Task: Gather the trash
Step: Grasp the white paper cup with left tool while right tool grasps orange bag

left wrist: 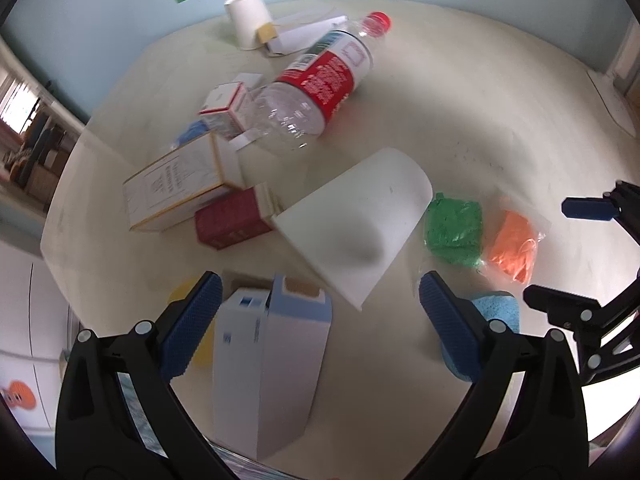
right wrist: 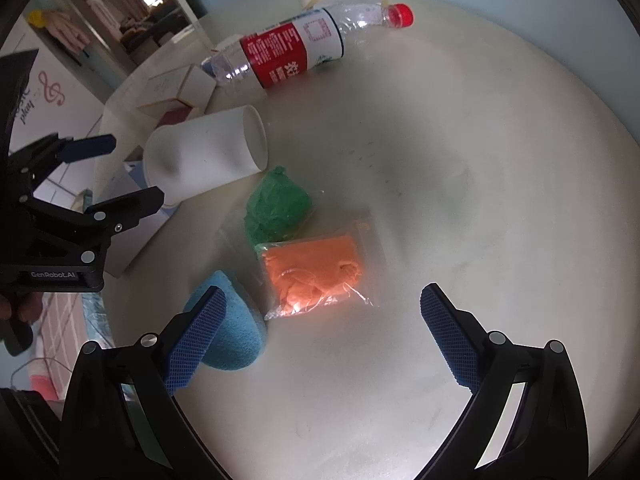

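Left gripper [left wrist: 320, 308], jaws spread wide and grasping nothing, hovering over the near-left part of the table [left wrist: 460, 92]; between its fingers lies a pale blue-and-white carton [left wrist: 276, 364] with its open flap toward the middle of the table. Just beyond the carton, a white plastic cup [left wrist: 360, 220] lies on its side. Left of the cup, a dark red box [left wrist: 234, 220] touches a larger white box with gold edging [left wrist: 180, 184]; behind these sit a small red-and-white box [left wrist: 226, 106] and a clear bottle [left wrist: 320, 80] on its side, red label, red cap pointing toward the far edge. At the far edge stands an upturned paper cup [left wrist: 248, 18] beside folded white card [left wrist: 304, 34]. A yellow item [left wrist: 188, 292] shows partly behind the left finger; what it is cannot be told.

Right gripper [right wrist: 320, 336], likewise released and empty, over the near-right part of the table [right wrist: 480, 140]. A blue sponge [right wrist: 232, 328] lies just behind its left finger [right wrist: 196, 344]. Ahead, near the middle of the table, a clear bag holding an orange wad [right wrist: 316, 272] touches a green crumpled bag [right wrist: 278, 208]; the green one lies just beside the mouth of the fallen white cup [right wrist: 204, 156]. The bottle [right wrist: 296, 52] lies further back, toward the far edge. The left gripper [right wrist: 120, 176] appears at the left margin of this view, held by a hand [right wrist: 20, 308]
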`<state>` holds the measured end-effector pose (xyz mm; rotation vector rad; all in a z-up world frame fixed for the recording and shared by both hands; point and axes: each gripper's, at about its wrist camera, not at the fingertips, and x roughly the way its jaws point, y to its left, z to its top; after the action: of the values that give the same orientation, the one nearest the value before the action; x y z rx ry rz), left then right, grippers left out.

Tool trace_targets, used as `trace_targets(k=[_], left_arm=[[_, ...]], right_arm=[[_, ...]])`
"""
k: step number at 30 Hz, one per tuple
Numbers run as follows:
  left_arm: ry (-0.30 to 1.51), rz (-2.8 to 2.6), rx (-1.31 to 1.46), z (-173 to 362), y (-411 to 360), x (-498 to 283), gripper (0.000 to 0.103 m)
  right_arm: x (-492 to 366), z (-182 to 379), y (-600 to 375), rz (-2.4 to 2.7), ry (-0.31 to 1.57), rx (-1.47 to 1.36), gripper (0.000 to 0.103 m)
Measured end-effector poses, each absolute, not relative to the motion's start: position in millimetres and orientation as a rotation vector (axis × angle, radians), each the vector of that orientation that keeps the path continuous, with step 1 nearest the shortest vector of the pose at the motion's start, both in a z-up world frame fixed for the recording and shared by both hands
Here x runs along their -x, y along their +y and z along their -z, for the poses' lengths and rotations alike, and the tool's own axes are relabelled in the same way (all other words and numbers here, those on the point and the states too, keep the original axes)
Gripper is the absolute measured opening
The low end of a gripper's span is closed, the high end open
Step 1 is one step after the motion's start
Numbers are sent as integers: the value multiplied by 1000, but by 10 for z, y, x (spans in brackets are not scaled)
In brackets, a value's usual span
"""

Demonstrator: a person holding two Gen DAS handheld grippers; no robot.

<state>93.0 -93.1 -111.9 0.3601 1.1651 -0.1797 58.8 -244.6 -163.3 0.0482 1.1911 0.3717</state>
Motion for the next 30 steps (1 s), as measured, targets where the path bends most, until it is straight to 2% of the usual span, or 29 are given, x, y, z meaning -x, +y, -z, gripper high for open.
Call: trace_targets(k=[6, 9, 10, 11, 15, 17, 21, 30], left_arm=[[1194, 190, -384, 1269, -1000, -1102, 96], [1191, 199, -369, 1290, -1023, -1120, 87], [1194, 207, -365, 1298, -1026, -1119, 76], [1202, 223, -354, 1311, -1033, -1123, 64], [1220, 266, -325, 1358, -1036, -1113, 39], [1234, 301, -303, 1379, -1040, -1112, 7], [1231, 339, -279, 1369, -1050, -1085, 3], [1166, 347, -241, 1035, -998, -889, 3]], right_arm=[[-659, 1722, -2362, -358, 1189, 39, 96], [-688, 1739, -2370, -357, 1184, 47, 93], [-702, 1752, -2377, -361, 1189, 46, 79], [-709, 1751, -2380, -361, 1184, 51, 71], [-746, 1751, -2369, -375, 1193, 82, 68], [-755, 1744, -2357, -384, 1194, 98, 57], [-773, 1744, -2434, -390, 1199, 56, 56], [-676, 1504, -2786, -381, 1168, -115, 55]])
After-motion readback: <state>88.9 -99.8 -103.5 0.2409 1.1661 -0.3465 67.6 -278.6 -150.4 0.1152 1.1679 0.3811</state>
